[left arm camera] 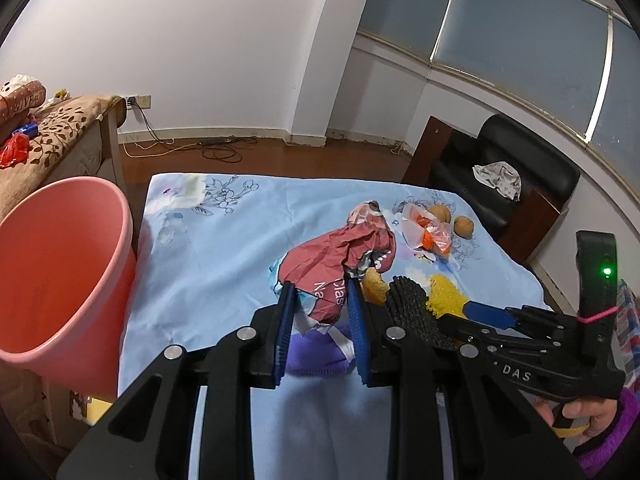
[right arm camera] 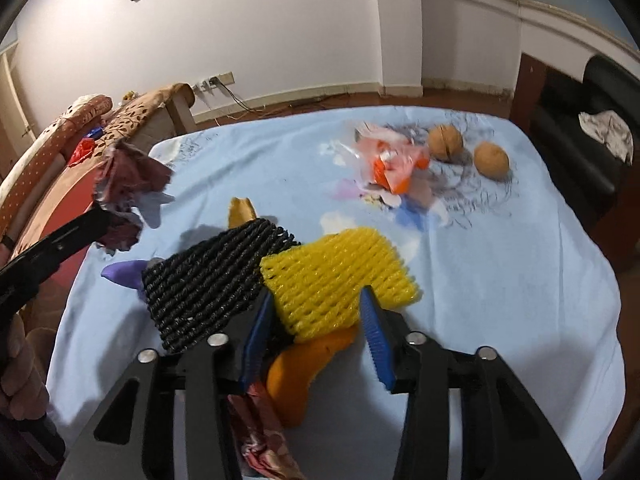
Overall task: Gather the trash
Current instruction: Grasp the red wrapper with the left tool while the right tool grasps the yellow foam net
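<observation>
Cloth [left arm camera: 224, 240], pale blue, covers the table; its far half toward the wall lies bare, and the left edge drops off right beside the pink bin [left arm camera: 60, 272], whose mouth stands level with my left side.

My left gripper [left arm camera: 320, 292] has its blue pads closed on a crumpled red wrapper [left arm camera: 344, 252]; in the right wrist view that wrapper [right arm camera: 124, 196] hangs lifted off the cloth. Between it and the bin I see only bare cloth.

My right gripper [right arm camera: 316, 312] sits low near the front edge with its jaws spread wide around a yellow foam net [right arm camera: 340, 276]; the pads flank it, and I cannot tell whether either one touches it. A black net [right arm camera: 212, 280] lies against the yellow one's left side, crowding my left pad. An orange peel [right arm camera: 296, 376] lies under the yellow net, between my fingers, and another red wrapper scrap [right arm camera: 260, 428] lies below them.

Farther out toward the right edge lie a torn bag with orange scraps [right arm camera: 396, 164] and two brown round things [right arm camera: 468, 148]. A black armchair [left arm camera: 504, 176] stands past the table's right corner, and a brown-covered couch [left arm camera: 56, 136] stands behind the bin.
</observation>
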`<state>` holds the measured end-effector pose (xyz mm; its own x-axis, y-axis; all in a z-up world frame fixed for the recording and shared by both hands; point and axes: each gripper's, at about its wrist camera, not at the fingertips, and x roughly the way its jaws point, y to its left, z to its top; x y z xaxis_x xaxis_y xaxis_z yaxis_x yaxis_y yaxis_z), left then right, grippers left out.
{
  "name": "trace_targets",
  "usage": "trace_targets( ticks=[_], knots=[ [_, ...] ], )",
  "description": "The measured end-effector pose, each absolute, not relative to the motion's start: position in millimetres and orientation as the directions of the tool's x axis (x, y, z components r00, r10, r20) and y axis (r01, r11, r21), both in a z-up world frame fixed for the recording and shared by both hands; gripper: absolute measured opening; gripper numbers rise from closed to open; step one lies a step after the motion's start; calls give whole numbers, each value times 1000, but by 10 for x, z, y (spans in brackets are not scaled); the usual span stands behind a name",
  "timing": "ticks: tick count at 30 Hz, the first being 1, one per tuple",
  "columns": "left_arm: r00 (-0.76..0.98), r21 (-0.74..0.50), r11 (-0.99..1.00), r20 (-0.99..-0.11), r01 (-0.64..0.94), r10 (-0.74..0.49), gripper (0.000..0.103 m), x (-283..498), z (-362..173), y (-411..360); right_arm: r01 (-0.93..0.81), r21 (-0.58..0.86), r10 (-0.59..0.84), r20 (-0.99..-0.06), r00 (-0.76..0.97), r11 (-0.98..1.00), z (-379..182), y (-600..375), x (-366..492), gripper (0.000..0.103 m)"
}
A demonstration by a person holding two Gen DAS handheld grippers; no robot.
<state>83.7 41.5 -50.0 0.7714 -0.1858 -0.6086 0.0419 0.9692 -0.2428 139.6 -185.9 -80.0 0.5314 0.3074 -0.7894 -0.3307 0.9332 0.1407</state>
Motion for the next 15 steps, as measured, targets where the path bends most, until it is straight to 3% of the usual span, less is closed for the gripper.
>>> trace_targets(
  ticks=[2,5,15],
  knots=[
    [772,-249,967,-606,42,-190,26,824,-491,431,-320,133,294,-793,534,938,-815,-1871,1410,19],
    [776,-255,966,-600,43,-193,26,798,-479,448,-309,129,287,-786,547,942,-799,-1895,1406,13],
    [813,-300,954,-558,-13,-164,26,671,-352,685,-329,160,345,-684,643,931,-317,-1918,1272,11]
  ],
)
